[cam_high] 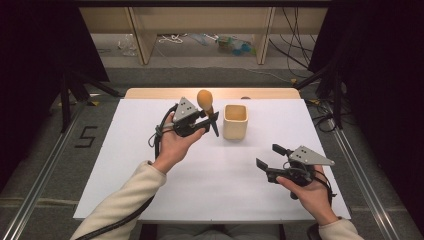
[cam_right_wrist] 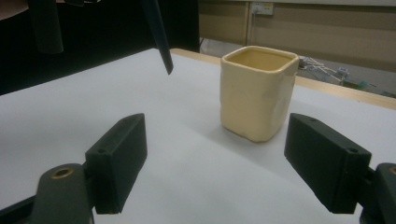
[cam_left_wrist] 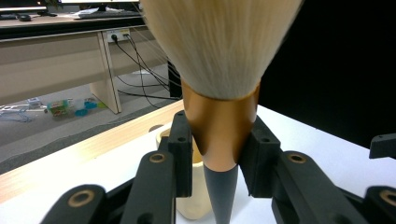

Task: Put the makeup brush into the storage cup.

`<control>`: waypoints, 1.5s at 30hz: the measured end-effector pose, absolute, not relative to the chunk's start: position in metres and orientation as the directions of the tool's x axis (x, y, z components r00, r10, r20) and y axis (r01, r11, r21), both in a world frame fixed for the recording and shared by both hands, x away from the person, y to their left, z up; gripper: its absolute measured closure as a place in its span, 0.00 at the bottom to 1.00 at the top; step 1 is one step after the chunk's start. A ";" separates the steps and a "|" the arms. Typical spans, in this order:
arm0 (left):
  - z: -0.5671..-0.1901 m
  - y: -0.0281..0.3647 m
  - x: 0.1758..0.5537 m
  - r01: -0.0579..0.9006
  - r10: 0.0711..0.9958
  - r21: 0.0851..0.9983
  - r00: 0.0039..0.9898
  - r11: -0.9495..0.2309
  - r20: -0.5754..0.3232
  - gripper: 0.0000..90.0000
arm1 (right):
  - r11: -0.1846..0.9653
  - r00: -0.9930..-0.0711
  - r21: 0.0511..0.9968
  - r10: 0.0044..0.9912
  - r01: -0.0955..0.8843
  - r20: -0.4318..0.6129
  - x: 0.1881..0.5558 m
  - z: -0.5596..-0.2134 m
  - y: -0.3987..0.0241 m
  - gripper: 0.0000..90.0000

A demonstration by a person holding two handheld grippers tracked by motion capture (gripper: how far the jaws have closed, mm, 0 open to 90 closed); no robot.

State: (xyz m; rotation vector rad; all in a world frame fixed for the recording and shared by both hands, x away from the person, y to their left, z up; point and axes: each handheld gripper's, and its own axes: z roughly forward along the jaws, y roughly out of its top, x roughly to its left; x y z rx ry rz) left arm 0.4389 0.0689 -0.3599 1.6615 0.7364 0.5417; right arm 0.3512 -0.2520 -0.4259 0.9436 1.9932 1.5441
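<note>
Standing on the white table (cam_high: 150, 165), just right of its middle toward the far edge, is a cream square cup (cam_high: 235, 121), upright, glazed, with rounded corners and an open top; no brand or lettering can be read on the faces that show. The left gripper (cam_high: 202, 119), held in the person's left hand (cam_high: 176, 142) above the table just left of the cup, has its jaws closed on a makeup brush (cam_high: 205, 103): in the left gripper view the two black pads press the copper ferrule from either side, the pale bristle head flaring upward and the dark tapered handle pointing down, its tip clear of the table. In the high view the brush stands tilted, head up and away from the person, handle tip near the cup's left wall but apart from it. The right gripper (cam_high: 268, 156), in the right hand (cam_high: 309, 192) at the near right of the table, has its jaws spread wide with nothing between them, facing the cup from well apart. A black "5" marking (cam_high: 86, 136) lies on the floor left of the table. Cream sleeves cover both forearms.
</note>
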 end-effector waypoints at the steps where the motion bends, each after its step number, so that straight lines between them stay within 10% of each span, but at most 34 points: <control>1: -0.359 0.069 0.439 0.177 0.720 0.977 0.693 -0.119 -0.037 0.76 | 0.143 -0.668 0.958 0.742 0.248 0.062 0.351 -0.426 -0.252 0.24; 45: -0.338 0.054 0.463 0.114 0.721 0.986 0.693 -0.121 0.009 0.76 | 0.156 -0.662 0.957 0.748 0.245 0.048 0.345 -0.423 -0.262 0.19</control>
